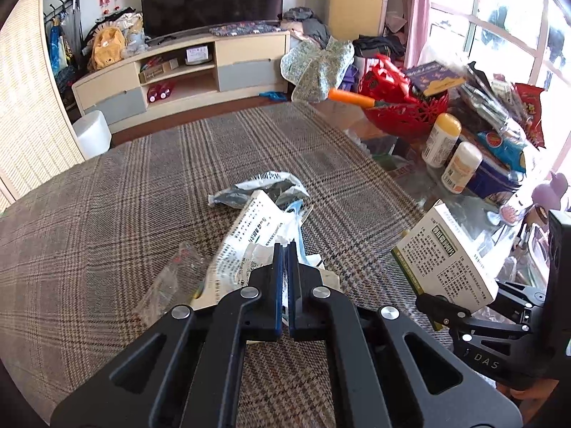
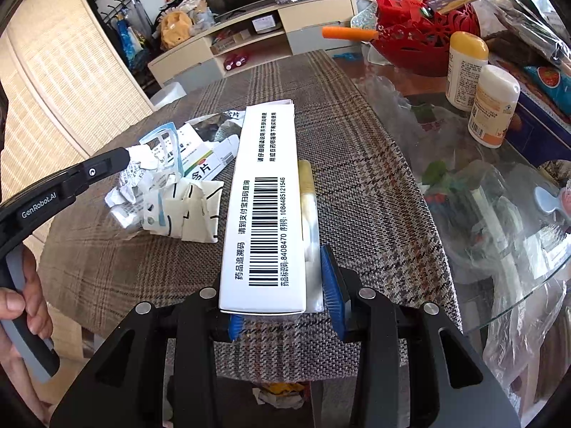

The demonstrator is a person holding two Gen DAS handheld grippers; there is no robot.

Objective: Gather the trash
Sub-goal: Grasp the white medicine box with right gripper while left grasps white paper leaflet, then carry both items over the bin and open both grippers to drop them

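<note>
A heap of crumpled white wrappers and torn packaging (image 1: 257,221) lies on the plaid tablecloth (image 1: 125,196). My left gripper (image 1: 285,246) is shut on a piece of that white printed wrapper (image 1: 246,249), low over the cloth. The heap also shows in the right wrist view (image 2: 171,192), with the left gripper's tip (image 2: 117,160) against it. My right gripper (image 2: 282,285) is shut on a long white medicine box with a barcode (image 2: 264,207), held above the cloth. That box (image 1: 446,260) shows at the right in the left wrist view.
The glass table part at the right holds two pill bottles (image 2: 492,107), a red basket (image 2: 421,35) with an orange-handled tool (image 2: 346,32), snack bags and clear plastic bags (image 2: 499,196). Trash lies below the table's front edge (image 2: 282,394). A TV cabinet (image 1: 185,67) stands beyond.
</note>
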